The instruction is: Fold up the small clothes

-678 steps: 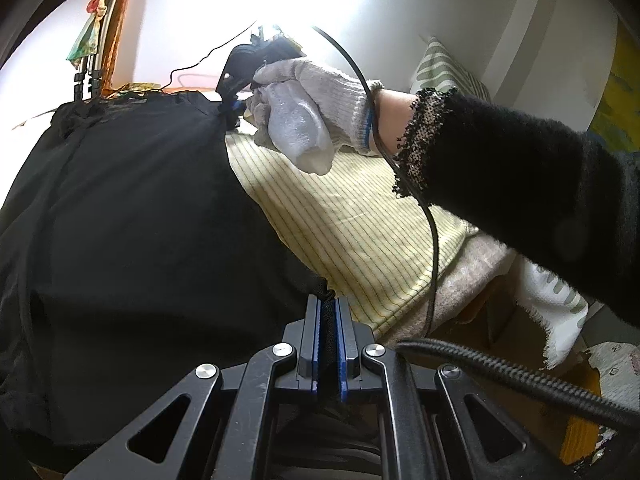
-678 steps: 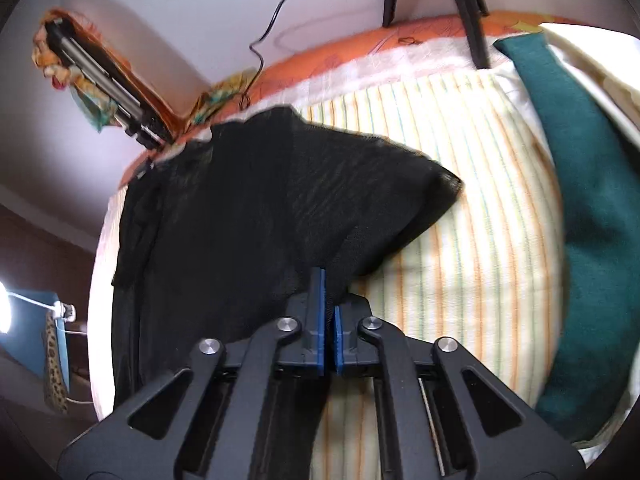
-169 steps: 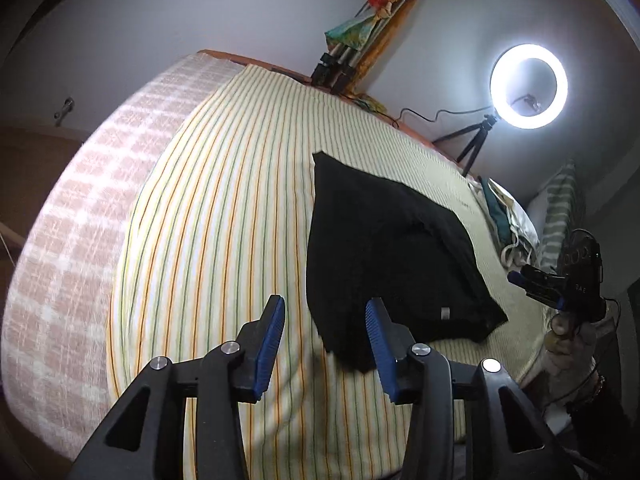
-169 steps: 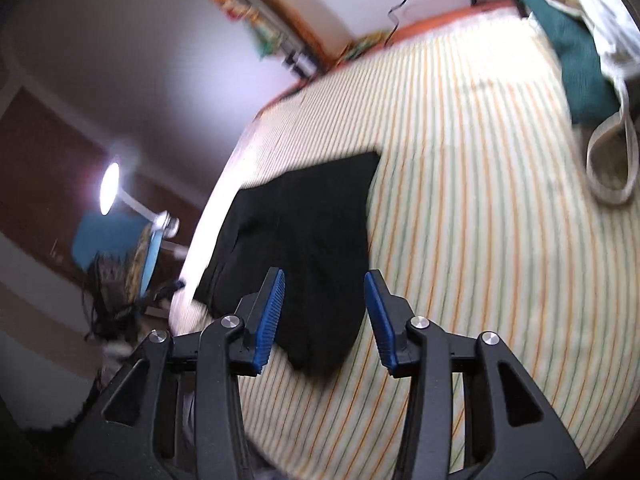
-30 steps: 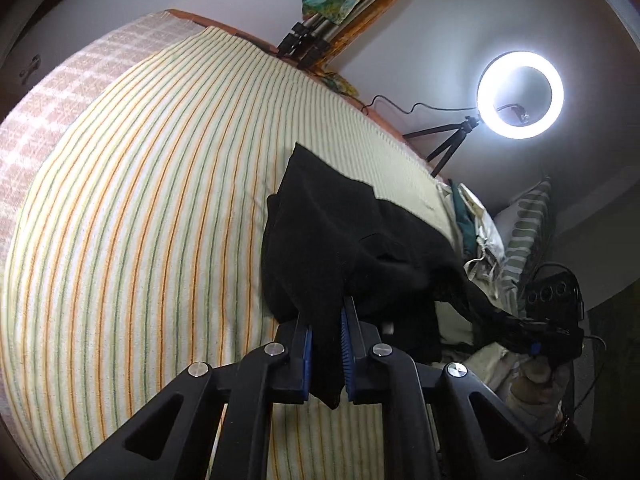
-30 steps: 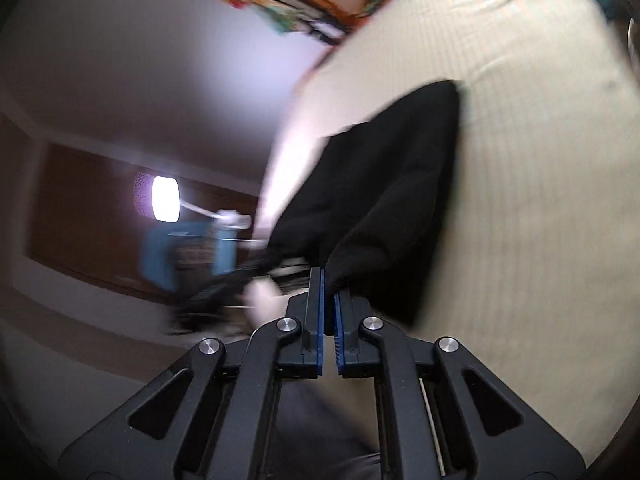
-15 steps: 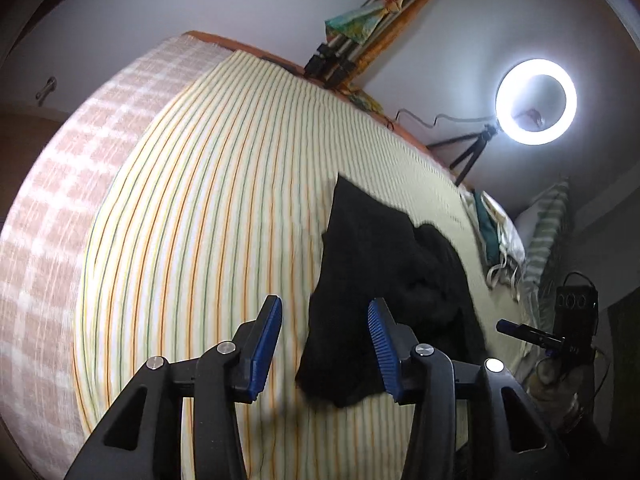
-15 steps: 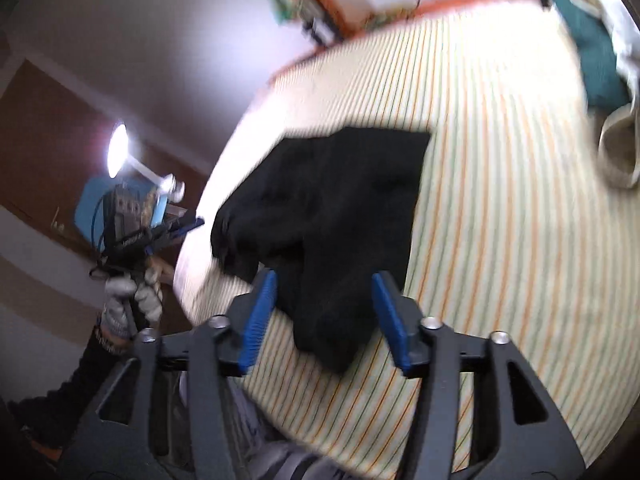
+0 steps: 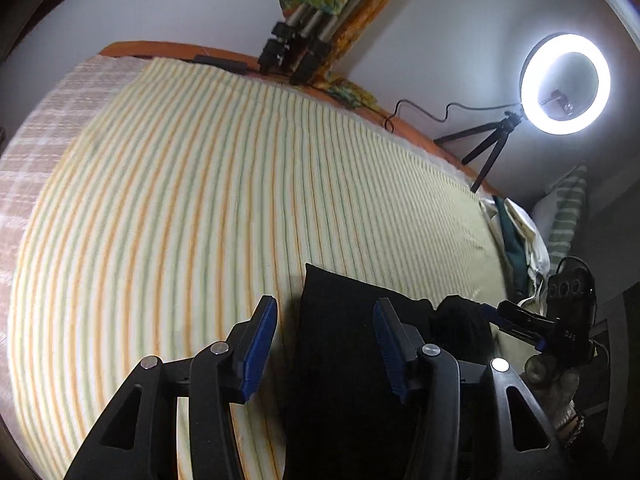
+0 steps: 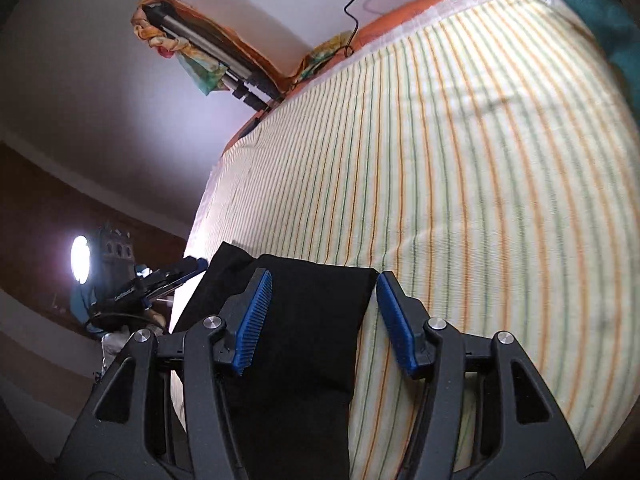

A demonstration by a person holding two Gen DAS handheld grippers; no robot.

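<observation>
Left wrist, right claw (image 9: 490, 310) (marked "DAS"), black garment (image 9: 340, 340)

Bed with striped sheet (image 9: 180, 200), filling most of both views. Lit ring light (image 9: 565, 83) on black tripod (image 9: 486, 148), upper right of left view. Folded stand wrapped in coloured cloth (image 10: 200, 56), upper left of right view. Teal cloth (image 10: 600, 12), upper right corner.

A second ago both jaws pinched the black garment (image 9: 336, 344); now they gape, garment lying folded.
</observation>
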